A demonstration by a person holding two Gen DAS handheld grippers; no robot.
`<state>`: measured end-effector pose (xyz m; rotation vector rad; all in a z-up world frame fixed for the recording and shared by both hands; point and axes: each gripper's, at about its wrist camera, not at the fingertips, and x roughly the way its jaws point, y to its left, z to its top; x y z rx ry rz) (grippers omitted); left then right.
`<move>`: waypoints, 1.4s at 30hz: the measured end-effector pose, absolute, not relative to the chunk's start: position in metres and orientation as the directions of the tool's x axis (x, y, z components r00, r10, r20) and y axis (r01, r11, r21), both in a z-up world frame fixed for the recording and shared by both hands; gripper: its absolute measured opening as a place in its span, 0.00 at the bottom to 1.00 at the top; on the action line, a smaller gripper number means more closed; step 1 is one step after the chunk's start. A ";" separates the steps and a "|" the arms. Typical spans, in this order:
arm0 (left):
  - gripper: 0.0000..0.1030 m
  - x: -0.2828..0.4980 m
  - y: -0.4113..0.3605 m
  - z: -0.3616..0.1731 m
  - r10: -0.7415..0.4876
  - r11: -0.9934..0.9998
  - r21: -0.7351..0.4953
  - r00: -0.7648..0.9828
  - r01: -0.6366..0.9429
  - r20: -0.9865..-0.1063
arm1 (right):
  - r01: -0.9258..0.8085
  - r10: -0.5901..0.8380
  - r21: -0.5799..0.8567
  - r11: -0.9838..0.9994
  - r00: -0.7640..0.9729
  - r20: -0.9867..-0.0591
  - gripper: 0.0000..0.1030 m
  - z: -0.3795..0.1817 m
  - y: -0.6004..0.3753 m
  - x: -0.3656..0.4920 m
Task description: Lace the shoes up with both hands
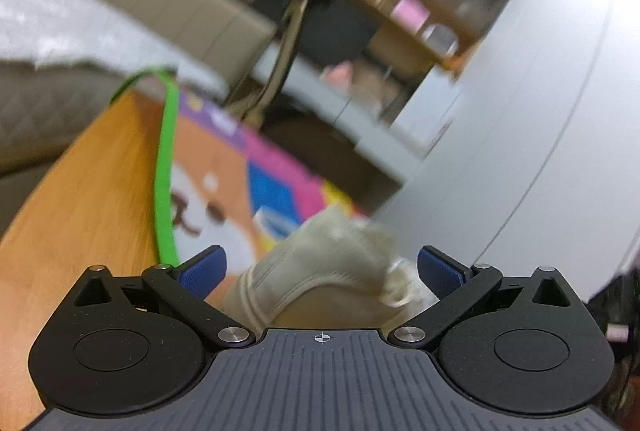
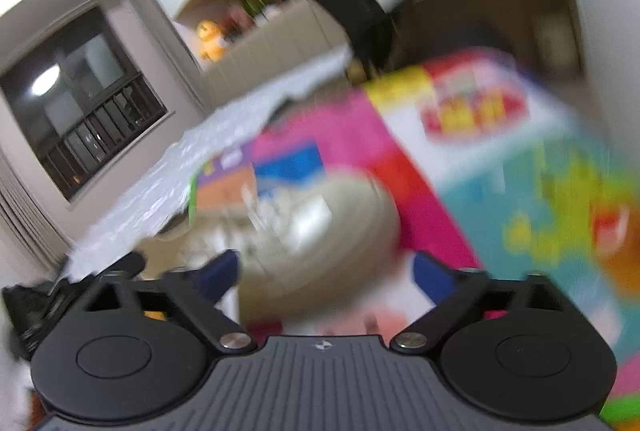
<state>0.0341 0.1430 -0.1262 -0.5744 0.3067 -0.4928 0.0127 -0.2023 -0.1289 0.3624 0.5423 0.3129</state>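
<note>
While both grippers stand open and empty, the left gripper (image 1: 322, 267) just behind the beige shoe (image 1: 320, 263) on the cartoon puzzle mat (image 1: 224, 167), right gripper (image 2: 326, 271) blurred above it, steady first, then pinch a lace, minding the wooden table edge (image 1: 80, 159) and green strap (image 1: 165, 159) at left.

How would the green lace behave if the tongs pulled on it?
The flat bright-green lace would probably be floppy: it curves loosely across the wooden table. It looks thin, so likely light. Its flat ribbon shape may slip less than round cord.
</note>
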 end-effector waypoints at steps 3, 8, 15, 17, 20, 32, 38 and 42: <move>1.00 0.022 0.150 -0.126 -0.565 0.683 -0.590 0.823 0.430 -0.054 | -0.227 0.331 0.274 0.934 0.838 -0.434 0.31 -0.092 -0.166 0.020; 1.00 0.030 0.149 -0.129 -0.586 0.670 -0.608 0.806 0.426 -0.081 | -0.255 0.362 0.270 0.928 0.782 -0.507 0.12 -0.081 -0.121 0.064; 1.00 0.030 0.152 -0.130 -0.585 0.662 -0.613 0.809 0.431 -0.063 | -0.192 0.310 0.256 0.947 0.750 -0.584 0.12 -0.091 -0.097 0.085; 1.00 0.031 0.152 -0.130 -0.586 0.658 -0.619 0.808 0.429 -0.062 | -0.176 0.279 0.224 0.958 0.747 -0.603 0.12 -0.094 -0.093 0.087; 1.00 0.032 0.153 -0.130 -0.585 0.654 -0.625 0.809 0.426 -0.061 | -0.204 0.285 0.201 0.958 0.752 -0.594 0.03 -0.098 -0.088 0.088; 1.00 0.030 0.156 -0.133 -0.593 0.642 -0.639 0.803 0.423 -0.064 | -0.165 0.164 -0.053 0.985 0.986 -0.038 0.46 0.105 -0.079 0.040; 1.00 0.027 0.155 -0.132 -0.598 0.642 -0.631 0.799 0.435 -0.058 | -0.257 0.247 0.028 0.966 0.884 -0.396 0.44 0.025 -0.090 0.054; 1.00 0.028 0.155 -0.131 -0.597 0.644 -0.633 0.800 0.430 -0.063 | -0.215 0.248 0.126 0.969 0.801 -0.544 0.42 -0.037 -0.098 0.071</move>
